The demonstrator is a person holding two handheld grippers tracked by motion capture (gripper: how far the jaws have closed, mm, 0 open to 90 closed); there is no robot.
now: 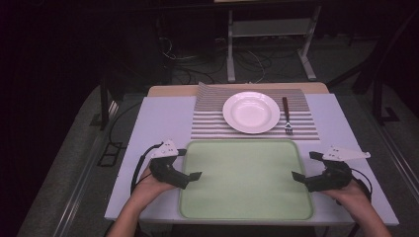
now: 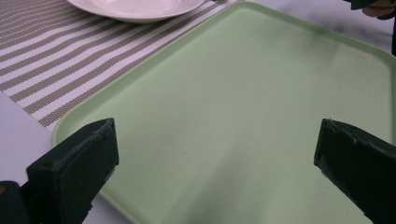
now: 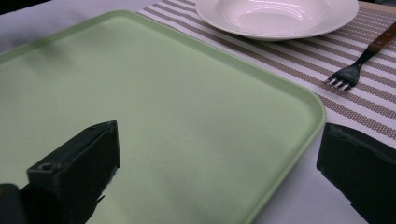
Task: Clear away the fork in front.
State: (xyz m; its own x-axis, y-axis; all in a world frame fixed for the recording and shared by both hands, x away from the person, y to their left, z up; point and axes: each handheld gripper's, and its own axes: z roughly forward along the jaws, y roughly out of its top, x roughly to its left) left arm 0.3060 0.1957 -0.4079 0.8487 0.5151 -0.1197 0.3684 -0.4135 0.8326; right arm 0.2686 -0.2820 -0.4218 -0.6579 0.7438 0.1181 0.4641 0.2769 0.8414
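My left gripper (image 1: 190, 164) and right gripper (image 1: 302, 166) gape, empty, flanking the smooth matte-green rounded tray (image 1: 247, 212); far plate (image 1: 251, 112) glossy.

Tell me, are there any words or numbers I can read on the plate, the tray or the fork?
None: no words, numbers or signs can be read anywhere.
The white plate is plain.
The green tray is plain.
The fork shows no mark that can be made out; it is too small to tell.
The striped placemat carries only stripes.
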